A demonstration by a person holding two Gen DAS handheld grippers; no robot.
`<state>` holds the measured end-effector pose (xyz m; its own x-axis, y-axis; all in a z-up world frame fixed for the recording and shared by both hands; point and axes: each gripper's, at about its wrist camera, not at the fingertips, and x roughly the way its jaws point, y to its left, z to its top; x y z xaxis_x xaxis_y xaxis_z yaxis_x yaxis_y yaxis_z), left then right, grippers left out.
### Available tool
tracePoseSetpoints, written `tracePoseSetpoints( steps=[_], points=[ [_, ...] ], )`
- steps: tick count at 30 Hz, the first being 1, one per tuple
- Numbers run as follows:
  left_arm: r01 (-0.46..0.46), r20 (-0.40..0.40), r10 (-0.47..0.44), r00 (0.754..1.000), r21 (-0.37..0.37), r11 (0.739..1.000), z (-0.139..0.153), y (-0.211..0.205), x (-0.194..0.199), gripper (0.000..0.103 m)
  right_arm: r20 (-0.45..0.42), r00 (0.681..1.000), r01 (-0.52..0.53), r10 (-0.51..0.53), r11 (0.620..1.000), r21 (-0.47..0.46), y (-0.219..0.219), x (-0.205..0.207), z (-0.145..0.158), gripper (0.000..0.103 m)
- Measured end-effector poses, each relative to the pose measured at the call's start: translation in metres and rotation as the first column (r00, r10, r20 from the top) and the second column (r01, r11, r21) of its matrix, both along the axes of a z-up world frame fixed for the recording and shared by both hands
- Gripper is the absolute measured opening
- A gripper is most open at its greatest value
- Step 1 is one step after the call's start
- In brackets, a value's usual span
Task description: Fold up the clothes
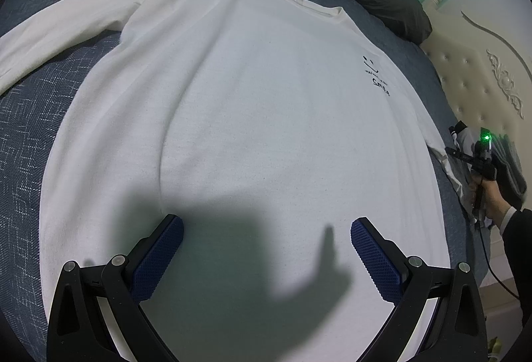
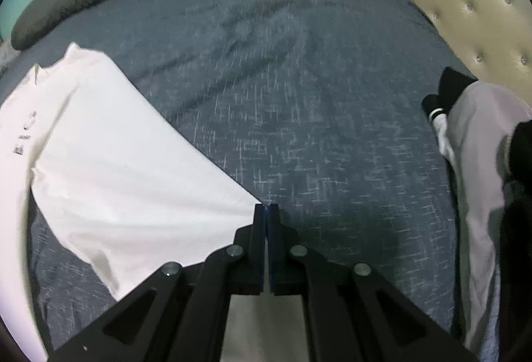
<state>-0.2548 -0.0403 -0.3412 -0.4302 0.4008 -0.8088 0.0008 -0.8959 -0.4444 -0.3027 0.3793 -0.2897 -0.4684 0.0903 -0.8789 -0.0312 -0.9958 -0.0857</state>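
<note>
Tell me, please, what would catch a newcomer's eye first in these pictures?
The white shirt spread flat across the blue bedspread, with a small smile print on its chest. The left hand-held gripper hangs open above its hem, while the right hand-held gripper is shut on its sleeve.

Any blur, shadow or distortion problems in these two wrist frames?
Left wrist: sharp, but a dark shadow falls across the white shirt between the open left gripper; strong fisheye bending. Right wrist: motion blur smears the blue bedspread; the right gripper looks shut on the sleeve.
</note>
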Motion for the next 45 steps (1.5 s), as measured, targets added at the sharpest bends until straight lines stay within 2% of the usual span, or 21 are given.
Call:
tracePoseSetpoints(
  steps=[2, 5, 8, 12, 14, 15, 16, 19, 22, 25, 29, 30, 32, 35, 38, 40, 42, 45],
  points=[
    [0.0, 0.001, 0.0, 1.0, 0.002, 1.0, 0.0, 0.0, 0.0, 0.103, 0.009, 1.0, 0.016, -0.016, 1.0, -0.017, 0.003, -0.002, -0.003, 0.001],
    [0.0, 0.001, 0.0, 1.0, 0.002, 1.0, 0.001, 0.0, 0.0, 0.103, -0.021, 0.997, 0.067, -0.068, 0.997, -0.031, 0.016, 0.005, 0.007, 0.003],
    [-0.001, 0.0, 0.001, 1.0, 0.002, 1.0, 0.002, 0.001, 0.001, 0.103, -0.037, 0.991, 0.125, -0.128, 0.989, -0.077, 0.036, 0.021, 0.018, 0.003],
    [-0.004, 0.002, 0.004, 1.0, 0.015, 1.0, 0.002, -0.001, 0.003, 0.103, -0.017, 0.988, 0.151, -0.153, 0.984, -0.099, 0.049, 0.047, 0.024, 0.005],
    [-0.004, 0.003, 0.004, 1.0, 0.017, 1.0, 0.002, -0.001, 0.003, 0.103, -0.002, 0.985, 0.17, -0.171, 0.98, -0.103, 0.052, 0.062, 0.024, 0.018],
    [-0.004, 0.002, 0.004, 1.0, 0.016, 1.0, 0.002, -0.001, 0.003, 0.103, 0.002, 0.983, 0.182, -0.183, 0.978, -0.105, 0.053, 0.072, 0.024, 0.032],
    [-0.003, 0.002, 0.003, 1.0, 0.015, 1.0, 0.002, -0.001, 0.004, 0.103, 0.007, 0.981, 0.195, -0.196, 0.975, -0.107, 0.054, 0.081, 0.024, 0.034],
    [-0.003, 0.003, 0.003, 1.0, 0.013, 1.0, 0.002, -0.002, 0.002, 0.103, -0.016, 0.969, 0.243, -0.245, 0.966, -0.086, 0.056, 0.109, 0.027, 0.034],
    [-0.002, 0.003, 0.002, 1.0, 0.014, 1.0, 0.002, -0.001, 0.002, 0.103, -0.069, 0.971, 0.226, -0.23, 0.972, -0.059, 0.046, 0.138, 0.033, 0.034],
    [-0.001, 0.004, 0.001, 1.0, 0.017, 1.0, 0.003, -0.001, 0.002, 0.103, -0.086, 0.98, 0.181, -0.182, 0.983, -0.02, 0.031, 0.16, 0.034, 0.034],
    [0.0, 0.006, 0.0, 1.0, 0.02, 1.0, 0.003, 0.0, 0.0, 0.103, -0.069, 0.992, 0.1, -0.102, 0.995, -0.024, 0.013, 0.161, 0.028, 0.034],
    [0.0, 0.006, -0.001, 1.0, 0.02, 1.0, 0.003, 0.0, 0.0, 0.103, -0.055, 0.995, 0.083, -0.084, 0.996, -0.022, 0.009, 0.17, 0.029, 0.034],
    [0.001, 0.006, -0.001, 1.0, 0.021, 1.0, 0.003, 0.001, -0.001, 0.103, -0.011, 0.998, 0.058, -0.058, 0.998, -0.02, 0.003, 0.161, 0.018, 0.034],
    [0.001, 0.007, -0.001, 1.0, 0.025, 1.0, 0.002, 0.002, -0.001, 0.103, 0.027, 0.998, 0.057, -0.059, 0.997, 0.053, 0.001, 0.153, 0.006, 0.034],
    [0.0, 0.008, 0.0, 1.0, 0.028, 1.0, 0.002, 0.001, -0.002, 0.103, 0.045, 0.997, 0.052, -0.055, 0.996, 0.075, 0.004, 0.145, -0.001, 0.033],
    [-0.001, 0.009, 0.001, 1.0, 0.03, 1.0, 0.001, 0.002, -0.002, 0.103, 0.052, 0.998, 0.016, -0.021, 0.995, 0.1, 0.002, 0.145, -0.002, 0.011],
    [-0.001, 0.01, 0.001, 1.0, 0.03, 1.0, 0.001, 0.002, -0.002, 0.103, 0.053, 0.999, -0.006, 0.0, 0.994, 0.11, 0.001, 0.148, -0.001, 0.004],
    [0.0, 0.009, 0.0, 1.0, 0.029, 1.0, 0.002, 0.004, -0.001, 0.103, 0.035, 0.999, -0.022, 0.019, 0.995, 0.092, 0.005, 0.158, 0.007, 0.003]
  ],
)
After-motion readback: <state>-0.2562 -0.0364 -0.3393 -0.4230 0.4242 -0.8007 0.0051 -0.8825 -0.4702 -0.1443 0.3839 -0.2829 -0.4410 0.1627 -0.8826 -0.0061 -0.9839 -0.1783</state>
